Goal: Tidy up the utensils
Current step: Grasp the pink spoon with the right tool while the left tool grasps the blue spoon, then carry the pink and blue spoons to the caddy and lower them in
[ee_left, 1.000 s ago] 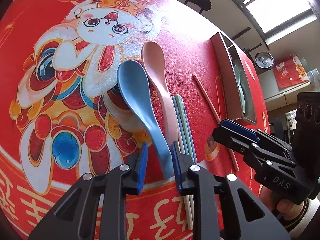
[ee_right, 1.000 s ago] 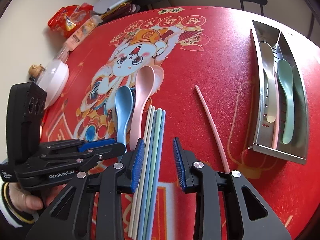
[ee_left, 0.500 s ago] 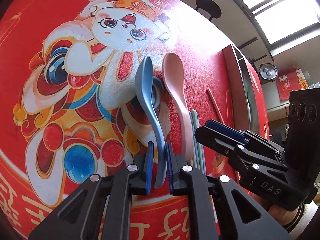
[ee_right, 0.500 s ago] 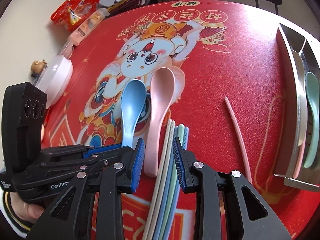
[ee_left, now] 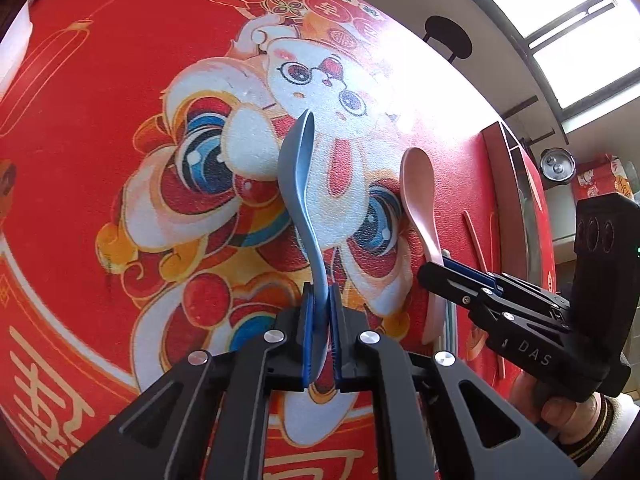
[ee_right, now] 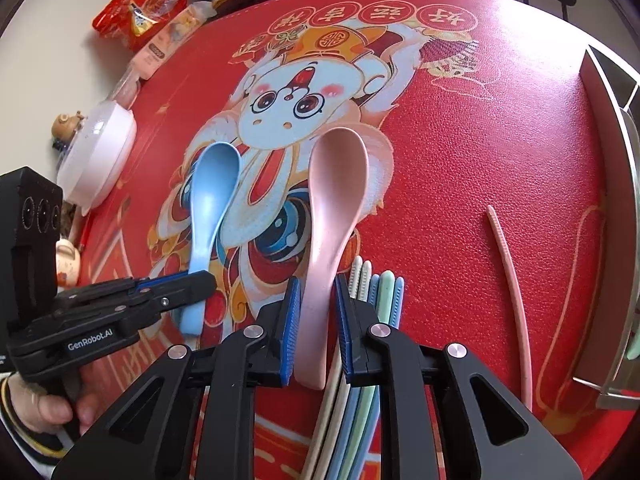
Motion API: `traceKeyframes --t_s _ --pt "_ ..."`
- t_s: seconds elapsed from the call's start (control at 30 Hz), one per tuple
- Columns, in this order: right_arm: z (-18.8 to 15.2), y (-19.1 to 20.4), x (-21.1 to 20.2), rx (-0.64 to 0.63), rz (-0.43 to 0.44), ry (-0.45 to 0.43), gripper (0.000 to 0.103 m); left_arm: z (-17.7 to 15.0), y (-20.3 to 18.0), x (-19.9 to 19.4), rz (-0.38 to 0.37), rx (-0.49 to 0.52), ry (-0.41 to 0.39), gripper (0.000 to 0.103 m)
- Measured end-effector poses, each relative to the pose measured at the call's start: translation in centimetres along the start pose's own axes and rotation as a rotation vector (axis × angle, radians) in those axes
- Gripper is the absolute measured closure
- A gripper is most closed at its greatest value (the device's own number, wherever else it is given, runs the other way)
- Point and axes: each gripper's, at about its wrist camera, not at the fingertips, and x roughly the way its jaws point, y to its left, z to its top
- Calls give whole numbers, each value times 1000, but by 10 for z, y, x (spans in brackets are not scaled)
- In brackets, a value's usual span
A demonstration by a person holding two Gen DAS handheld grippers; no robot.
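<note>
The left gripper (ee_left: 319,336) is clamped on the handle of the blue spoon (ee_left: 299,184) — the pads press it from both sides near the handle's end, which leaves the bowl free. Held this way the spoon is rolled onto its edge, its long axis running away from the gripper with the bowl pointing toward the rabbit print's face (ee_left: 320,80) on the red mat (ee_left: 100,120).

The right gripper (ee_right: 316,320) straddles the handle of the pink spoon (ee_right: 336,200); its jaws are closing, with slim gaps left on both sides, so I judge the grip not yet made. This spoon lies flat on the mat, bowl up, just beside the blue spoon on the side nearer the metal organizer tray (ee_right: 608,128). Its long axis also runs from the gripper toward the rabbit's face.

A bundle of pastel chopsticks (ee_right: 376,288) lies alongside the pink spoon's handle, parallel to it — likely next to be sorted. A single pink chopstick (ee_right: 512,300) lies apart, between the bundle and the tray.
</note>
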Motion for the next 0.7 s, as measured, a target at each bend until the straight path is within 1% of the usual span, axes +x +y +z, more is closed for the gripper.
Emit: traceKeyframes --t_s 0.1,0.2,0.3,0.53,0.7 --pt "1 3 2 -6 -10 1 90 2 4 -2 3 1 -5 94" --pt "-1 5 -1 -16 -10 -9 90 1 1 -4 16 22 -10 96" --pt "-2 3 -9 0 3 -31 90 0 -4 -3 29 38 -13 96" --pt "-11 -8 -37 60 35 -106 90 1 -24 -10 8 98 -26 96" --pt "-22 -24 -57 110 38 -154 90 5 -46 -15 -16 138 -37 96"
